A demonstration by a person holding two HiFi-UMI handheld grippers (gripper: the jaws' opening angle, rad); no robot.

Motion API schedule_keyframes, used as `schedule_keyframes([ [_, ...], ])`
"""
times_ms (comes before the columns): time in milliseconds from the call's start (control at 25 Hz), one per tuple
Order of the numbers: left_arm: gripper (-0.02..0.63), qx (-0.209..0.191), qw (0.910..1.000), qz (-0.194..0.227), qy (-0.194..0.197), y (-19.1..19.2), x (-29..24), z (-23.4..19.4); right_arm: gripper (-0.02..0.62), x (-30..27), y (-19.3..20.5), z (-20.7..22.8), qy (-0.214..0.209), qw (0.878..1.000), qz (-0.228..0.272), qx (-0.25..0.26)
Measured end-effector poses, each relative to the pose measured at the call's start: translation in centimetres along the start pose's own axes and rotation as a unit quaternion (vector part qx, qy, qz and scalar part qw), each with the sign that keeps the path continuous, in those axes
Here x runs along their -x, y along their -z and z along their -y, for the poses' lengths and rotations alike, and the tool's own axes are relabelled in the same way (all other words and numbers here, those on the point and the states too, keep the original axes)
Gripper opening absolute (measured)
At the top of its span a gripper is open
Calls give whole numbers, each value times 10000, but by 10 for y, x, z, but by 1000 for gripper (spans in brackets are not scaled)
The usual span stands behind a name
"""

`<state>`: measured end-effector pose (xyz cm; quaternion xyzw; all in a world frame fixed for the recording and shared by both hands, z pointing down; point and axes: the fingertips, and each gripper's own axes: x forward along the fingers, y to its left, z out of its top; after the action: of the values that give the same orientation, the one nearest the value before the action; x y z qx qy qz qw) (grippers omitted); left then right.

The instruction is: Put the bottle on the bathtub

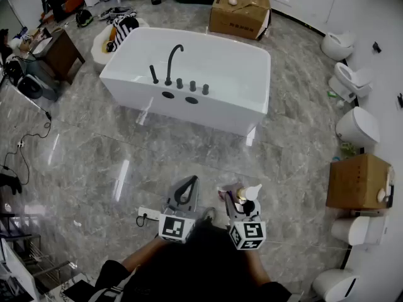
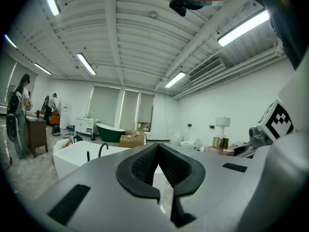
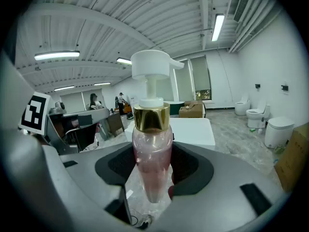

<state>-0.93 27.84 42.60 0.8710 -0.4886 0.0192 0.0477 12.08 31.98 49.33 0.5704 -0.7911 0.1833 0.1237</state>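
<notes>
A white freestanding bathtub (image 1: 221, 104) with a black faucet (image 1: 172, 60) on its near rim stands across the marble floor from me. My right gripper (image 1: 243, 201) is shut on a clear pink pump bottle (image 3: 151, 151) with a gold collar and white pump head, held upright low on its body. In the head view the bottle (image 1: 249, 193) hangs well short of the tub. The left gripper (image 1: 185, 192) is beside it, its jaws shut together with nothing between them (image 2: 157, 152). The left gripper view shows the tub (image 2: 72, 157) ahead to the left.
Toilets (image 1: 357, 128) line the right wall, with a cardboard box (image 1: 357, 181) among them. Another box (image 1: 240, 12) sits behind the tub. A wooden cabinet (image 1: 62, 53) and clutter stand at the far left. A power strip (image 1: 147, 216) lies on the floor near me.
</notes>
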Motion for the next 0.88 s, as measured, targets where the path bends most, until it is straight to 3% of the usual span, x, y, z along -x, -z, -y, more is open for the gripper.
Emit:
schedule_keyframes([
  [880, 15, 109, 9999, 25, 10, 8, 20, -51, 218, -25, -9, -36, 100, 9998, 57, -158],
])
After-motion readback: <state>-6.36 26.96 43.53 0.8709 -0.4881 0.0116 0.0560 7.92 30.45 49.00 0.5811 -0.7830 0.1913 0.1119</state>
